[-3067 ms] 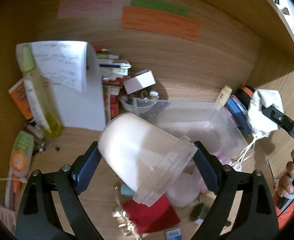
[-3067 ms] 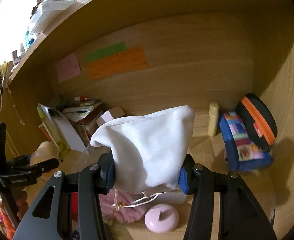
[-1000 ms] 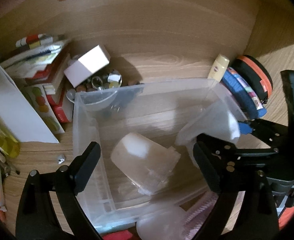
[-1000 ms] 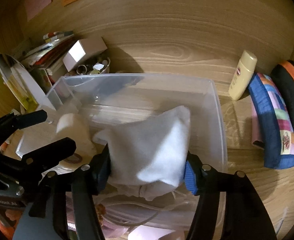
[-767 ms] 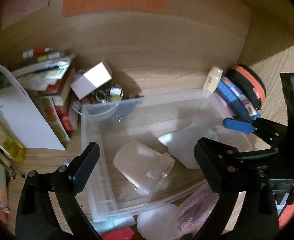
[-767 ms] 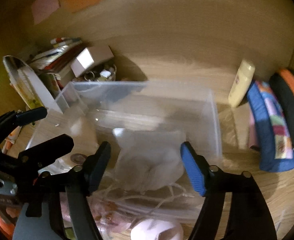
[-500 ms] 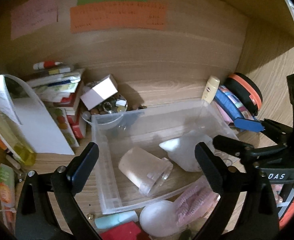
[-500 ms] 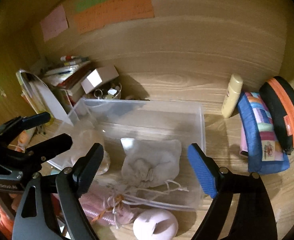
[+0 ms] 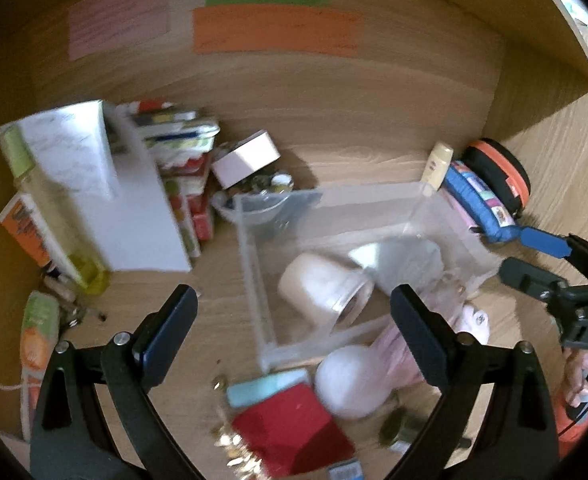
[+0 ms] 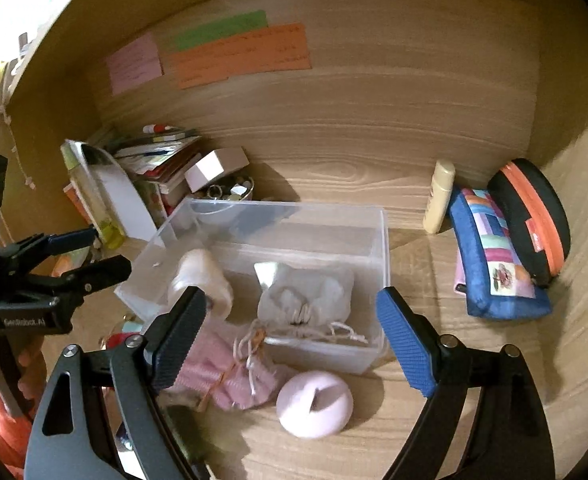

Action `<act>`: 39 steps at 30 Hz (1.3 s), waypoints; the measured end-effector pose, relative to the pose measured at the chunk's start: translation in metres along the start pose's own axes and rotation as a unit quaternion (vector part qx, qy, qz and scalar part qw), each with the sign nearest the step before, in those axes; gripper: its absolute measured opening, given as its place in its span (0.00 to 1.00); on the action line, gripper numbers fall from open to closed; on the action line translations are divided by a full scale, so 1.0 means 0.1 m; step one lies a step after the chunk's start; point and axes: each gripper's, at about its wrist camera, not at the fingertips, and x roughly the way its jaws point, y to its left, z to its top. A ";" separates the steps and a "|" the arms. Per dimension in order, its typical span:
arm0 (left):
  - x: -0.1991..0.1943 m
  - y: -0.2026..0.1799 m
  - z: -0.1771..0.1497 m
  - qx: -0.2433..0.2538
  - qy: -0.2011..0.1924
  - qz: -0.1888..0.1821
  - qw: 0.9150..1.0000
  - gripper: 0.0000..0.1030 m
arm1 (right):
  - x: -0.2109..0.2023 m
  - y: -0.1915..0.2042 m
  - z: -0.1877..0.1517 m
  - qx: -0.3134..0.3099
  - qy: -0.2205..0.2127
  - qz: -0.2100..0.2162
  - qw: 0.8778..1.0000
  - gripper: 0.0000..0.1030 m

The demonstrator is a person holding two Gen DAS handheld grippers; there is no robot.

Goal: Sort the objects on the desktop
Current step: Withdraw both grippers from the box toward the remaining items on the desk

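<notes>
Grippers over a wooden desk: right gripper [image 10: 290,332] with jaws spread and empty, left gripper [image 9: 294,320] likewise released and holding nothing, each above the near edge of the clear plastic bin [image 10: 381,240]. Inside the bin lie a white drawstring pouch [image 10: 305,294] at the centre and, at its 9 o'clock, a frosted jar [image 10: 200,276] on its side. Outside, a pink pouch [image 10: 230,376] and pink round case [image 10: 313,404] sit at the bin's 6 o'clock, a patchwork pencil case [image 10: 493,264] and cream tube [image 10: 439,196] at 2 o'clock.
</notes>
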 end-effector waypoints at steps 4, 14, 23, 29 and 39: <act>-0.08 0.17 -0.14 -0.007 0.007 0.013 1.000 0.95 | -0.07 0.05 -0.13 -0.006 0.000 -0.004 1.000 0.84; -0.07 0.55 -0.56 -0.040 0.058 0.030 0.997 0.95 | 0.01 -0.04 -0.58 -0.014 0.052 -0.057 0.997 0.85; 0.06 0.39 -0.90 -0.030 0.105 -0.004 0.994 0.95 | 0.18 -0.20 -0.86 0.023 0.095 -0.060 0.993 0.85; 0.16 0.25 -0.94 -0.016 0.107 -0.007 0.994 0.95 | 0.35 -0.14 -0.90 0.010 0.120 -0.044 0.992 0.85; 0.33 0.23 -0.83 -0.048 0.125 -0.035 0.990 0.95 | 0.54 -0.11 -0.89 0.009 0.136 -0.030 0.990 0.85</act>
